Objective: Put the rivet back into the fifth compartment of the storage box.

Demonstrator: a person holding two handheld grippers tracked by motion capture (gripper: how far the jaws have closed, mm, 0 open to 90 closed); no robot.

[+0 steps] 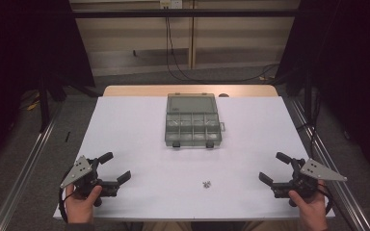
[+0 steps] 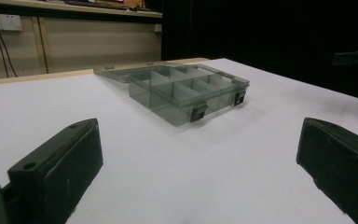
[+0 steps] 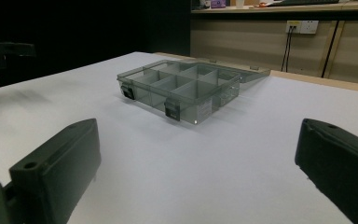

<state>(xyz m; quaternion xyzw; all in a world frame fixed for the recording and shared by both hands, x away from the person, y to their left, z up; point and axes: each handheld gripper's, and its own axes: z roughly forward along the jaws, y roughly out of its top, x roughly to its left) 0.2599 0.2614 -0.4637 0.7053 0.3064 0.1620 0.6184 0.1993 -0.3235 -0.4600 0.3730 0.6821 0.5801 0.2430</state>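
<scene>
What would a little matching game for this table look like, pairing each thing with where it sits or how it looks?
Things:
1. compartment box
2. small screws
3. left gripper
4. right gripper

Descriptions:
A. open, at the table's near right corner
B. tiny pile near the front middle
C. lid open, at the far middle
D. open, at the near left corner

Pairs: 1-C, 2-B, 3-D, 4-A

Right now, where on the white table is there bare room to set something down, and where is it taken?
Bare patches: the wide strips left and right of the open, clear grey plastic compartment box, and the band between the box and the small metal screws. Taken: the near corners, by the left gripper and the right gripper, both open.
</scene>
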